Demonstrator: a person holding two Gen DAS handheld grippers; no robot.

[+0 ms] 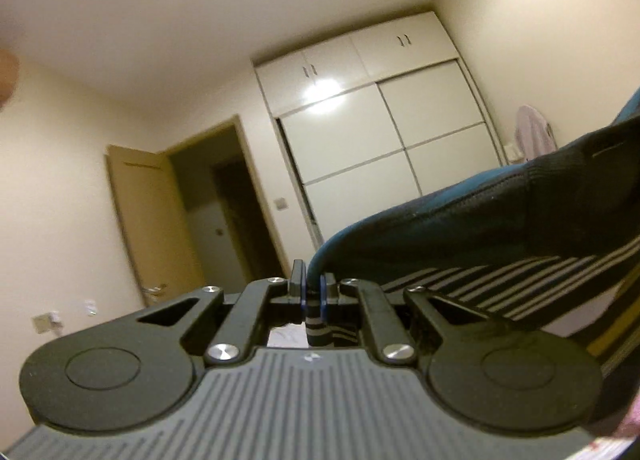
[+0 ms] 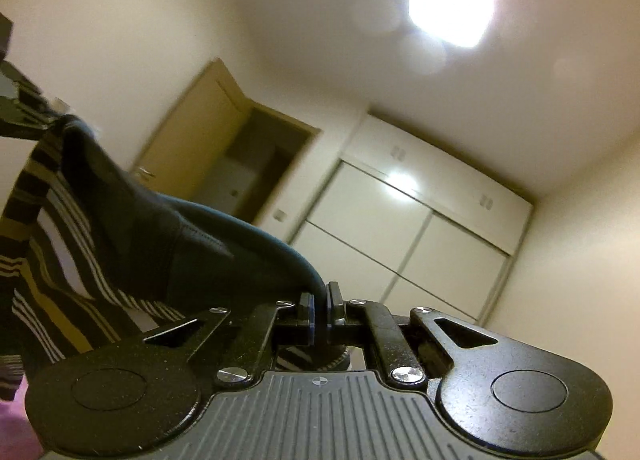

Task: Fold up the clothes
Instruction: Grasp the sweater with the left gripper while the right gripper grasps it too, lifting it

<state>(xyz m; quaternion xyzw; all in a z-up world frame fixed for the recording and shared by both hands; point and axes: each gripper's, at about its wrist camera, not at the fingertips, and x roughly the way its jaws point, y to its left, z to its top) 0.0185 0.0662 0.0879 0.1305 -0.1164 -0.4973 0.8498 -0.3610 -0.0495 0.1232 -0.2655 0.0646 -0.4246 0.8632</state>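
In the left wrist view, an open wooden door is seen at the left, with a white wardrobe of sliding panels to its right and a pale garment hung on the far wall. The left gripper is closed tight, and the edge of a dark striped garment is pinched between its blue pads; from the jaws the cloth is stretched up and away to the right, a teal-trimmed band along its upper edge and grey stripes below.

In the right wrist view, the same striped garment is spread across the left side, held up in the air, with ochre and white stripes hanging low at the left. The wooden door and the white wardrobe are seen behind, under a bright ceiling light. The right gripper is likewise clamped shut, and the teal-edged band of the garment is gripped between its pads
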